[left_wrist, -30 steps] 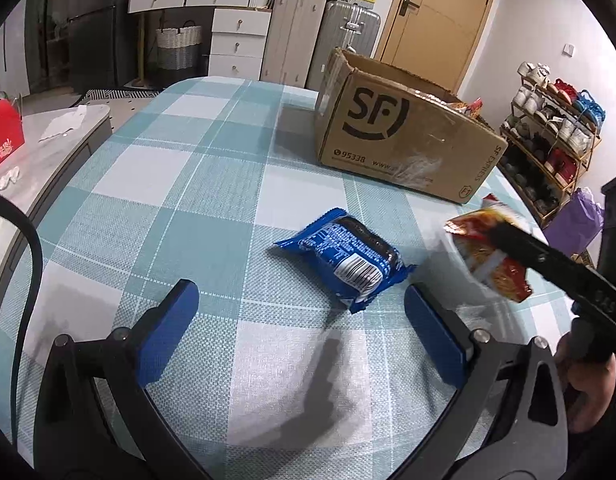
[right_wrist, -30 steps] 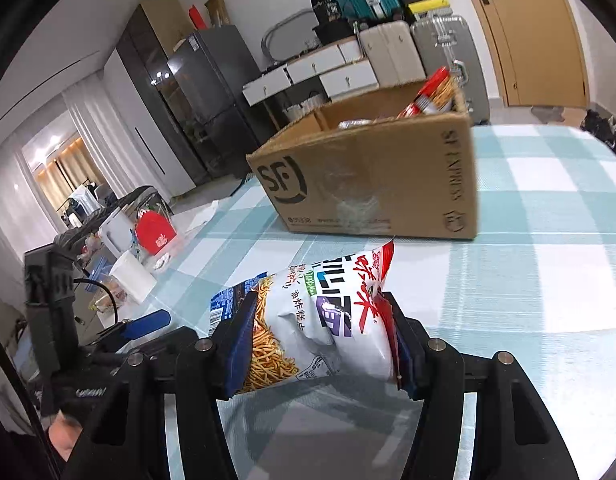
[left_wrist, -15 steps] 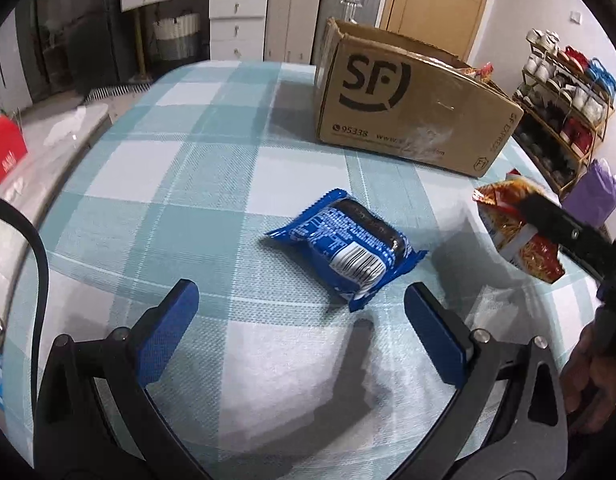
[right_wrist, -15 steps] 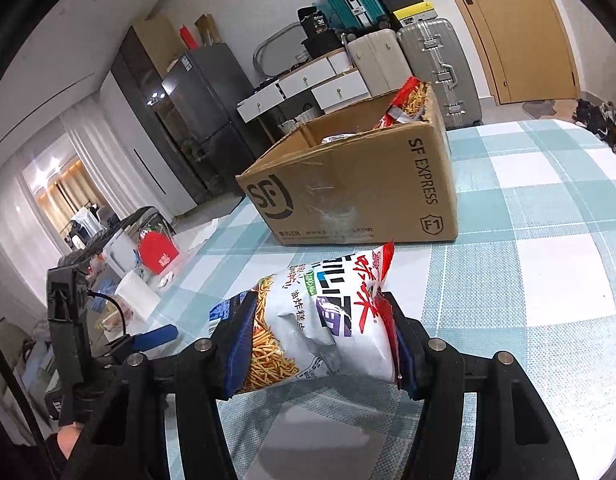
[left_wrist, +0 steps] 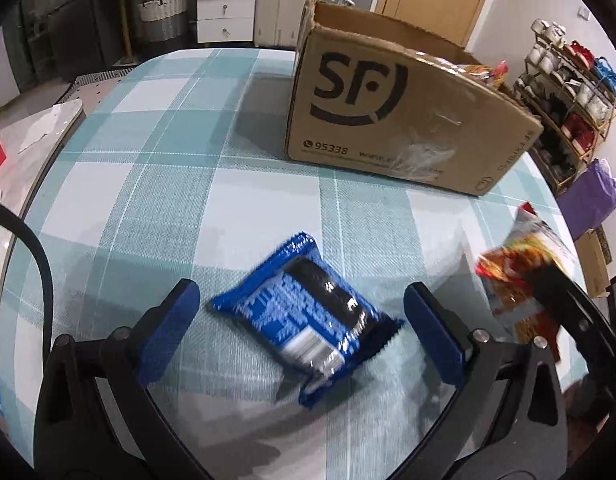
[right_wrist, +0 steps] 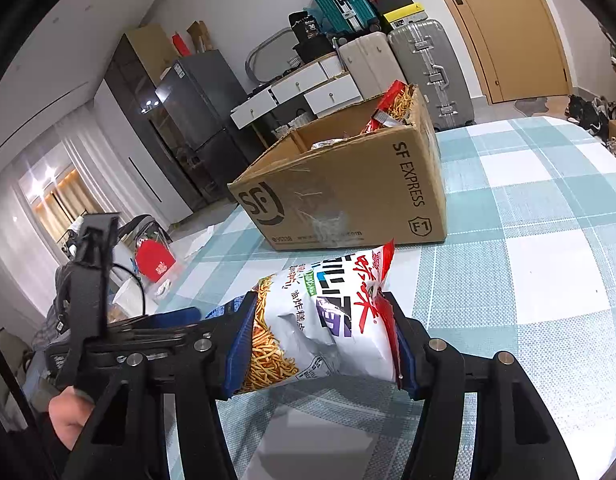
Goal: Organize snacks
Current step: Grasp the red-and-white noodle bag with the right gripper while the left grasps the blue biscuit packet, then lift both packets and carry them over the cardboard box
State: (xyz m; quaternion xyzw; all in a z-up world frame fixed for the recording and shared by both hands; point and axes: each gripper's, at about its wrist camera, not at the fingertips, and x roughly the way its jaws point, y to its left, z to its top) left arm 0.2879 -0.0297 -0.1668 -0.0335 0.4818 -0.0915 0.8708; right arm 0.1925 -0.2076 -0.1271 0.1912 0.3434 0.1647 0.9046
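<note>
Black claw (left_wrist: 299, 334) frames, blue pads (left_wrist: 167, 330), silver screws, black cable.

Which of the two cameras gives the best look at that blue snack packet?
The left wrist view. There the blue snack packet lies whole on the checked tablecloth, between the open left claw fingers, though slightly blurred. In the right wrist view only a blue sliver peeks out behind the claw holding the noodle snack bag.

- Cookie packet (left_wrist: 308, 316) lies on the bench (left_wrist: 155, 184), before the cardboard box (left_wrist: 388, 120)
- Noodle-snack bag (right_wrist: 328, 320) right of the packet
- Snack bags (right_wrist: 392, 108) in the box
</note>
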